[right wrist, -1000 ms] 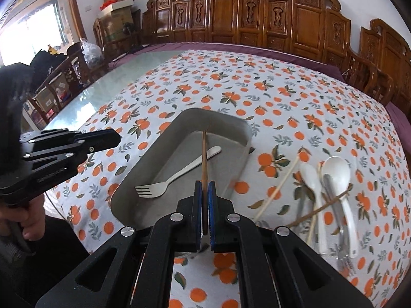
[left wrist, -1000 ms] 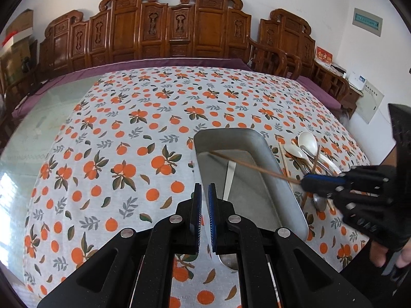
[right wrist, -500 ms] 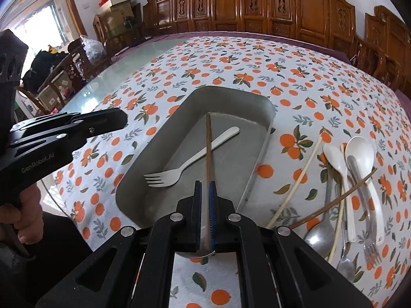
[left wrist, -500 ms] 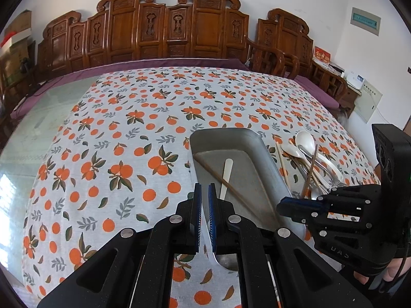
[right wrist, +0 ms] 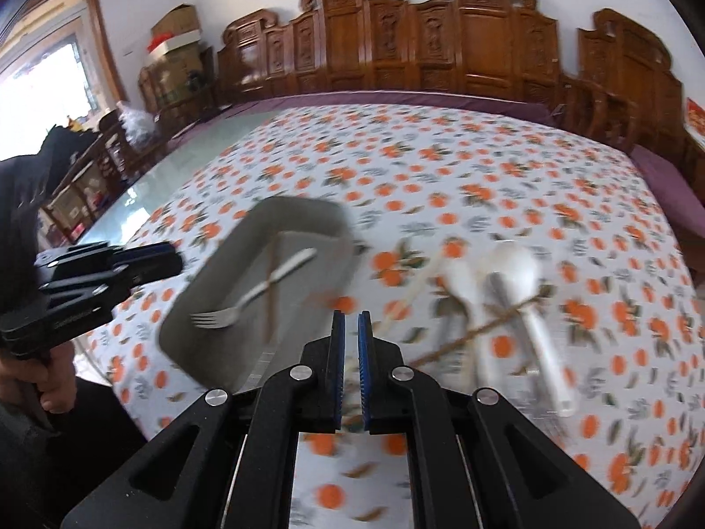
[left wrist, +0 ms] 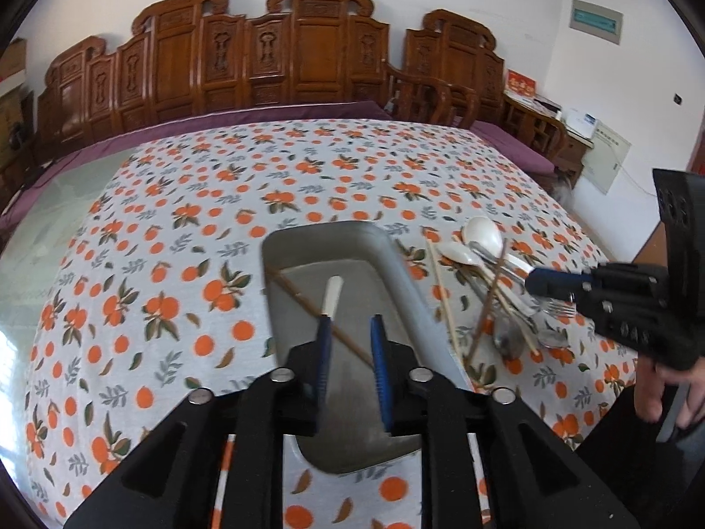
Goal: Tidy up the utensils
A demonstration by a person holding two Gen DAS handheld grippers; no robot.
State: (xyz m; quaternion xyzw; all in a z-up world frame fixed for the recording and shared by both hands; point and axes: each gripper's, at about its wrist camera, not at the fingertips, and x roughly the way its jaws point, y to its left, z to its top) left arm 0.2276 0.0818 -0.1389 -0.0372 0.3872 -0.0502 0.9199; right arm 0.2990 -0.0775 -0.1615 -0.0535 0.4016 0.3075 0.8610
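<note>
tablecloth [left wrist: 176, 220]: white, orange-fruit print | tray [left wrist: 396, 264]: grey metal | spoons [right wrist: 515, 264]: white | chairs [left wrist: 308, 53]: carved brown wood | gripper pads [left wrist: 378, 348]: blue

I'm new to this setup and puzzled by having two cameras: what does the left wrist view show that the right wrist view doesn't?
Only the left view: the right gripper over the loose pile of spoons, and a wall panel. Only the right view: the left gripper, the fork's tines, a bright window. Both: the metal tray, the chopstick inside it, the orange-print tablecloth.

Matt metal tray [left wrist: 398, 264] w/ shiny metal fork [right wrist: 233, 311], wooden chopstick [left wrist: 308, 302]; white spoons [right wrist: 515, 264] prob. glossy plastic; printed cloth [left wrist: 176, 220].
</note>
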